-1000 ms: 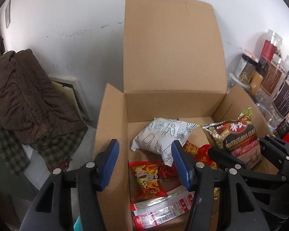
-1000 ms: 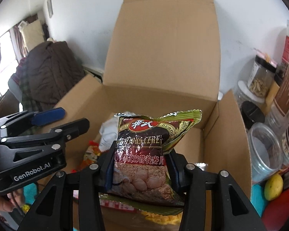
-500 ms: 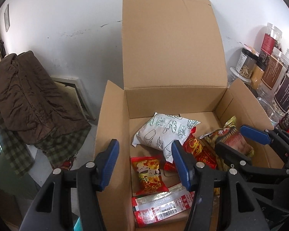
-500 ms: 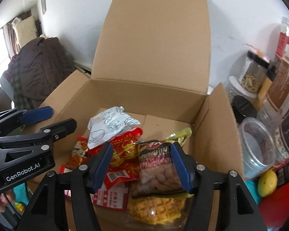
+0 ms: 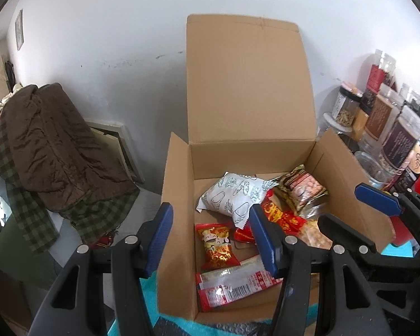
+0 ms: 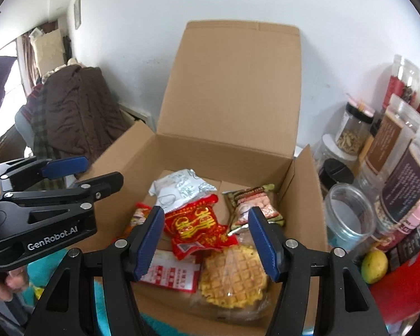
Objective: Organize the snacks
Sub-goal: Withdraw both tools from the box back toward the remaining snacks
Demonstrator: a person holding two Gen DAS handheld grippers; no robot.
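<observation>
An open cardboard box (image 5: 179, 196) (image 6: 302, 196) holds several snack packs. The dark cereal bag (image 5: 301, 189) (image 6: 253, 205) lies at its right back, beside a white pack (image 5: 233, 196) (image 6: 182, 187), a red pack (image 6: 194, 225) (image 5: 280, 215), a small red-yellow pack (image 5: 217, 245), a waffle pack (image 6: 233, 275) and a red-white pack (image 5: 232, 284). My right gripper (image 6: 205, 242) is open and empty above the box front; it also shows in the left wrist view (image 5: 350, 207). My left gripper (image 5: 210, 236) is open and empty, straddling the box's left wall; it also shows in the right wrist view (image 6: 89, 172).
Jars and bottles (image 6: 392, 151) (image 5: 378, 123) stand right of the box, with an open clear jar (image 6: 350, 212) and a yellow fruit (image 6: 373, 261). A brown coat over a chair (image 5: 50, 145) is at the left. A white wall is behind.
My right gripper lowered the cereal bag into the box, opened, and pulled back up and away. The bag now lies at the box's right back. My left gripper stayed open.
</observation>
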